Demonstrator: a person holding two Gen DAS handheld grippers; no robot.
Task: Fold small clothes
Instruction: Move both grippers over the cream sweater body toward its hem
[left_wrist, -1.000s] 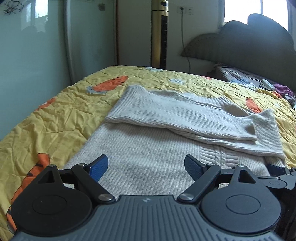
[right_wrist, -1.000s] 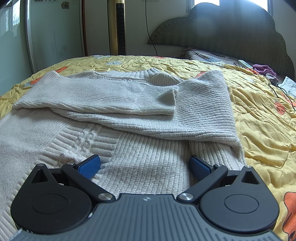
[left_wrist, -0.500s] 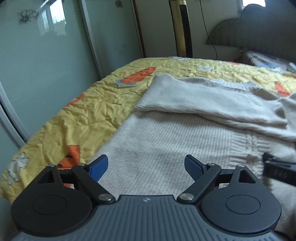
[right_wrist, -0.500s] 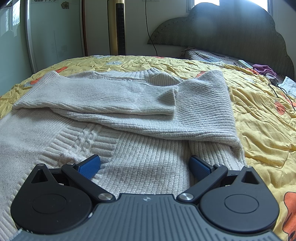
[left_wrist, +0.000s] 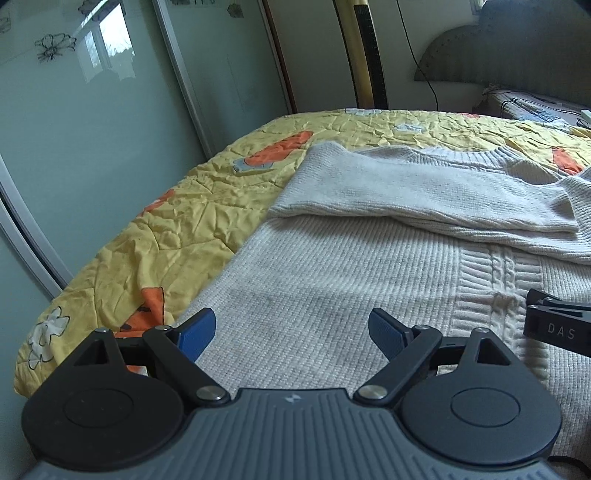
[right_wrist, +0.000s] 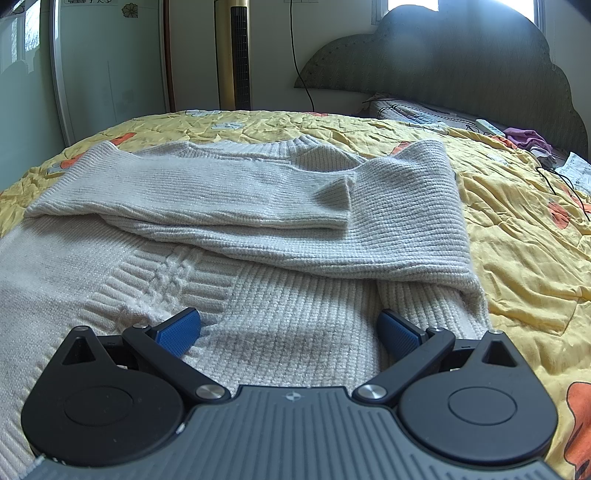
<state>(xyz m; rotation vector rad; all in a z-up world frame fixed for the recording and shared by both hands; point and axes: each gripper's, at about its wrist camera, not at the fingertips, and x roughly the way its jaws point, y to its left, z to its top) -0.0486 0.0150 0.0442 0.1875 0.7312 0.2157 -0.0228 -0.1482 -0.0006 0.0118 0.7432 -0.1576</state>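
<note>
A cream knit sweater (left_wrist: 369, 266) lies flat on the bed, both sleeves folded across its chest; it also shows in the right wrist view (right_wrist: 280, 229). My left gripper (left_wrist: 291, 334) is open and empty, low over the sweater's lower left part near its left edge. My right gripper (right_wrist: 290, 332) is open and empty, low over the sweater's lower right part, its right pad near the side seam. Part of the right gripper (left_wrist: 557, 326) shows at the right edge of the left wrist view.
The yellow bedspread (left_wrist: 177, 236) with orange prints lies under the sweater. Its left edge drops off beside sliding wardrobe doors (left_wrist: 92, 129). A padded headboard (right_wrist: 443, 70), a tower fan (right_wrist: 236, 55), and small items and cables (right_wrist: 532, 140) lie at the bed's far right.
My left gripper has swung left and pulled back toward the sweater's left edge; the wardrobe doors now fill more of its view. The right gripper and the sweater have not moved.
</note>
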